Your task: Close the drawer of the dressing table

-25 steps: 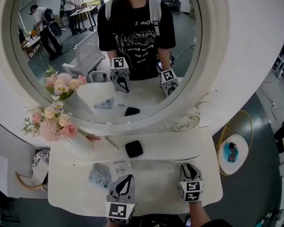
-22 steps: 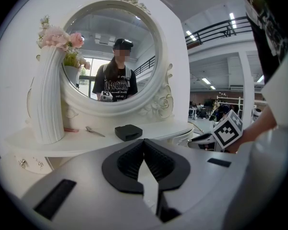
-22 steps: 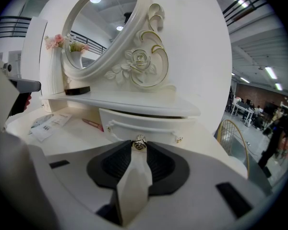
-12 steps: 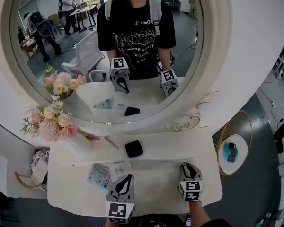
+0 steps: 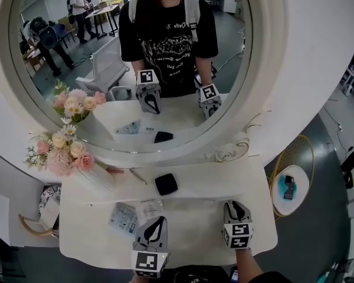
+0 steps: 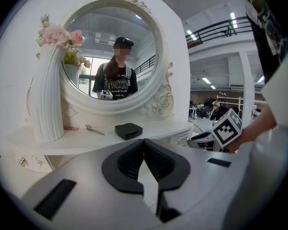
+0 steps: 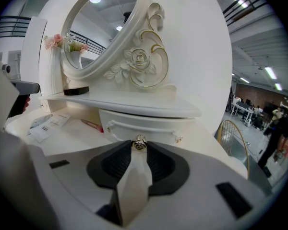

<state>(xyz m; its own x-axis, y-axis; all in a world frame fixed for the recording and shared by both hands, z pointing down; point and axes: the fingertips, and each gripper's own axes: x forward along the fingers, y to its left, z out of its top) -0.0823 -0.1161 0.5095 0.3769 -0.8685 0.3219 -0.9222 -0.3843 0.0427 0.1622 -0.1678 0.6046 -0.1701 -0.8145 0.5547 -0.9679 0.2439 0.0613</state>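
- Head view: you face the white dressing table [image 5: 189, 226], with its round mirror [image 5: 135, 58] above a raised shelf [image 5: 224, 184].
- Head view: on the shelf, a black compact case [image 5: 166, 184] lies near the middle. A white vase of pink and cream flowers [image 5: 62, 152] stands at the left end.
- Head view: printed packets [image 5: 125, 218] lie on the lower tabletop. Your left gripper [image 5: 157, 221] hovers just right of them.
- Head view: your right gripper [image 5: 234, 205] points at the shelf's front edge. The drawer lies under that edge and cannot be seen here.
- Left gripper view: your left gripper's jaws are pressed together at the tips, with nothing between them. They point toward the shelf, below the compact case.
- Right gripper view: the drawer [image 7: 129, 121] sits directly ahead, beneath the shelf overhang. A bar handle [image 7: 158, 134] runs across its white front.
- Right gripper view: your right gripper's jaws are pinching the small metal drawer knob [image 7: 140, 143] at the middle of that front, one tip on each side.
- Right gripper view: you cannot tell here whether the drawer is fully in.
- Right gripper view: a red pen-like item [image 7: 91, 124] lies on the tabletop to the left of the drawer.
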